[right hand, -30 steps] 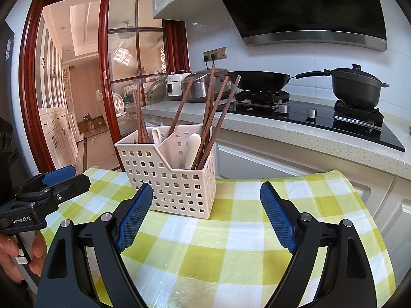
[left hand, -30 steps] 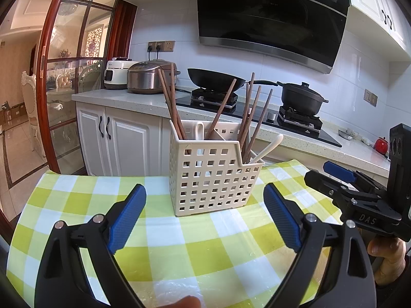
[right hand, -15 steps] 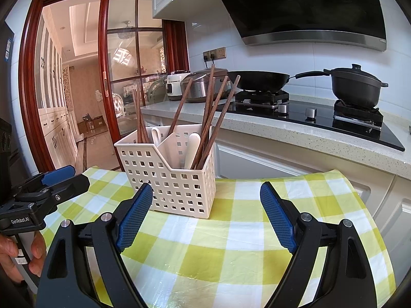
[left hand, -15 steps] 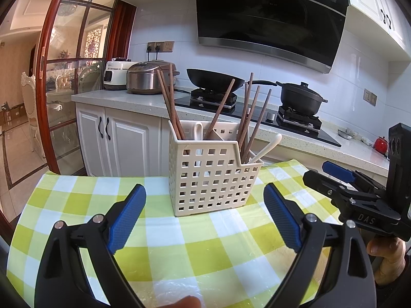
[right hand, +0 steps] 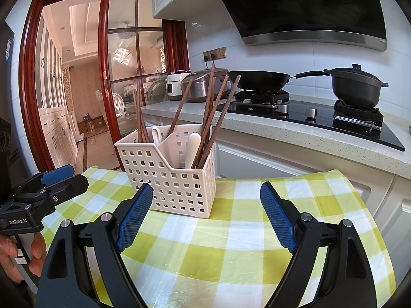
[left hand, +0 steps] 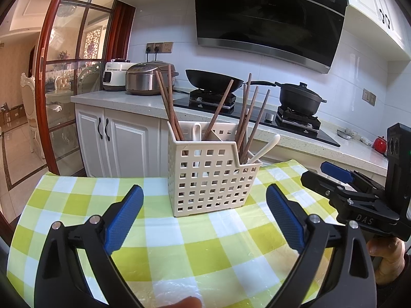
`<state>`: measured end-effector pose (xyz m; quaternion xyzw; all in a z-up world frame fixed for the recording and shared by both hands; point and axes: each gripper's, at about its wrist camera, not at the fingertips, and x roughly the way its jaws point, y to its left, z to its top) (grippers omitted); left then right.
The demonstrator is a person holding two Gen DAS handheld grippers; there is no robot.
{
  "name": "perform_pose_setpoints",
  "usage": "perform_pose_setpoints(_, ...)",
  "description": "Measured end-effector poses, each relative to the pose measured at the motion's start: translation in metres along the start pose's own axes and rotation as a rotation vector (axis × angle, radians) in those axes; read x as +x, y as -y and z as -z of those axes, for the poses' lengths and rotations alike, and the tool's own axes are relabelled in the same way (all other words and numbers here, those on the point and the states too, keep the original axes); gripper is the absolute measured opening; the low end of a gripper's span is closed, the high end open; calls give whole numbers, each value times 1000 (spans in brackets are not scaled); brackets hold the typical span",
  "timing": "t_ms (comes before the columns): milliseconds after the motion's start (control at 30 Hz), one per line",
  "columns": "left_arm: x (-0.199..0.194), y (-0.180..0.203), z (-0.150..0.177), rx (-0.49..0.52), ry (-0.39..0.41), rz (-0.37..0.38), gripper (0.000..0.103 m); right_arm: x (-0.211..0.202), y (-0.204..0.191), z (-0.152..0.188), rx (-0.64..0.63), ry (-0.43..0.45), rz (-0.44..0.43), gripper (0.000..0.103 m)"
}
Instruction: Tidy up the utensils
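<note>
A cream perforated utensil caddy (left hand: 208,177) (right hand: 169,179) stands on the green-and-yellow checked tablecloth (left hand: 179,243) (right hand: 231,243). Several brown wooden chopsticks (left hand: 169,107) (right hand: 210,113) lean out of its two compartments, with a white spoon (left hand: 267,146) (right hand: 194,146) among them. My left gripper (left hand: 204,208) is open and empty, a little short of the caddy. My right gripper (right hand: 205,205) is open and empty too, just in front of the caddy. Each gripper also shows at the edge of the other's view: the right gripper (left hand: 334,174) and the left gripper (right hand: 59,177).
Behind the table runs a counter (left hand: 123,97) with a rice cooker (left hand: 146,79), a black wok (left hand: 213,79) and a black pot (left hand: 300,97) on a hob. White cabinets (left hand: 115,141) stand below. A red-framed glass door (right hand: 123,77) lies to the left.
</note>
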<state>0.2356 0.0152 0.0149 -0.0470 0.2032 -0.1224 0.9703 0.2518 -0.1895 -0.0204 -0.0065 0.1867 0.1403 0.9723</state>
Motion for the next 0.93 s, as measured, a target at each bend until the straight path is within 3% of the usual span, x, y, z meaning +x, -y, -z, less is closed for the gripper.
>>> perform_pose_setpoints(500, -4, 2, 2, 21, 30, -21, 95, 1, 0, 1, 0, -2, 0, 81)
perform_pose_setpoints(933, 0, -1, 4, 4, 1, -39, 98, 0, 0, 3, 0, -6, -2, 81)
